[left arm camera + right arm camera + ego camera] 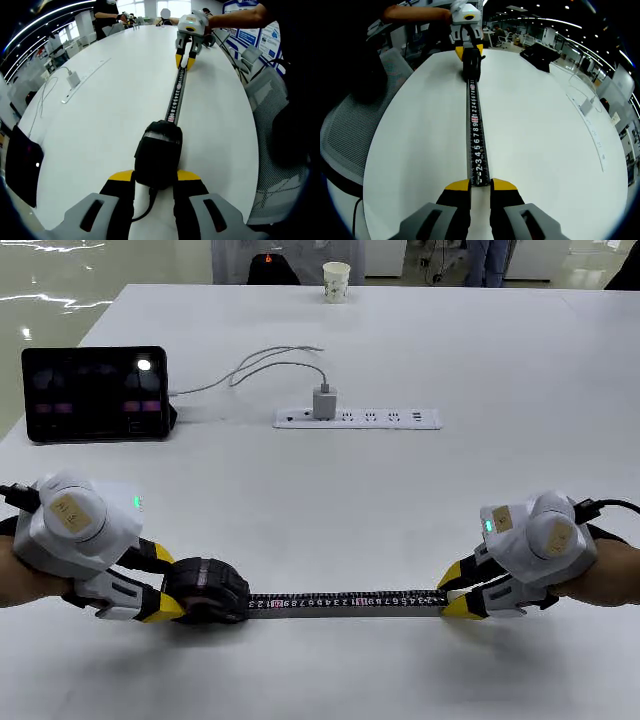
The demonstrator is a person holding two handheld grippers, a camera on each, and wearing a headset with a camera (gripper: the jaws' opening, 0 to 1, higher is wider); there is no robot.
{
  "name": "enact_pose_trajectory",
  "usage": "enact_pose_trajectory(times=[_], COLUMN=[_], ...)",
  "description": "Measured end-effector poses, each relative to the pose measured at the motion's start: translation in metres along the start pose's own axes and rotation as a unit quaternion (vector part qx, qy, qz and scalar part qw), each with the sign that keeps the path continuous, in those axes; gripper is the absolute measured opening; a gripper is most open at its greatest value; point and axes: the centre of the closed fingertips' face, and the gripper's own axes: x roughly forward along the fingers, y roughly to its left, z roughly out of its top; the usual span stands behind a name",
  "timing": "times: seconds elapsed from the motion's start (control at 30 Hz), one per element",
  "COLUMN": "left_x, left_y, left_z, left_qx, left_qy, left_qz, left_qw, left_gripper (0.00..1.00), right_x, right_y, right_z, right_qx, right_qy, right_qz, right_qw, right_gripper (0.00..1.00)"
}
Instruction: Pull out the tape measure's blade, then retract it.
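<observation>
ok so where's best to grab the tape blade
Probably the blade at its free tip, approached end-on along its length, as the right gripper does. It lies flat and thin on the table, so the tip offers the easiest hold.

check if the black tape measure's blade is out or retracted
Out: the dark numbered blade stretches across the white table from the black case in the left gripper to the right gripper pinching its tip.

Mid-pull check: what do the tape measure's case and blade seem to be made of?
The case: black moulded plastic, possibly rubber-coated; mostly matte, with a soft glare on its top face. The blade: thin dark strip stretched straight, printed with pale numerals; probably coated steel, but the material can't be confirmed.
</observation>
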Motion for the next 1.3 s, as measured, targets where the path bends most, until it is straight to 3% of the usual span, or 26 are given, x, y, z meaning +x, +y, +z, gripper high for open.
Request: enact_pose_trajectory(times=[0.47, 0.77, 1.0, 1.3], left_x=[0.000, -0.004, -0.012, -0.024], left_y=[0.001, 0.001, -0.003, -0.016], left_z=[0.001, 0.000, 0.000, 0.002], left_qx=[0.014, 0.011, 0.001, -0.044], left_qy=[0.016, 0.018, 0.008, -0.022], left_qz=[0.011, 0.020, 0.031, 0.052], left_qw=[0.9997, 0.9996, 0.9995, 0.9974], left_gripper=[0.24, 0.25, 0.34, 0.51], right_x=[0.000, -0.012, -0.020, -0.030], right_y=[0.001, 0.001, 0.006, 0.022], right_z=[0.001, 0.005, 0.002, 0.004], right_qx=[-0.008, 0.008, 0.016, 0.044], right_qy=[0.017, 0.009, 0.011, 0.001], right_qz=[-0.005, -0.019, -0.030, -0.044], right_qw=[0.9998, 0.9997, 0.9994, 0.9980], right_gripper=[0.12, 0.17, 0.23, 0.34])
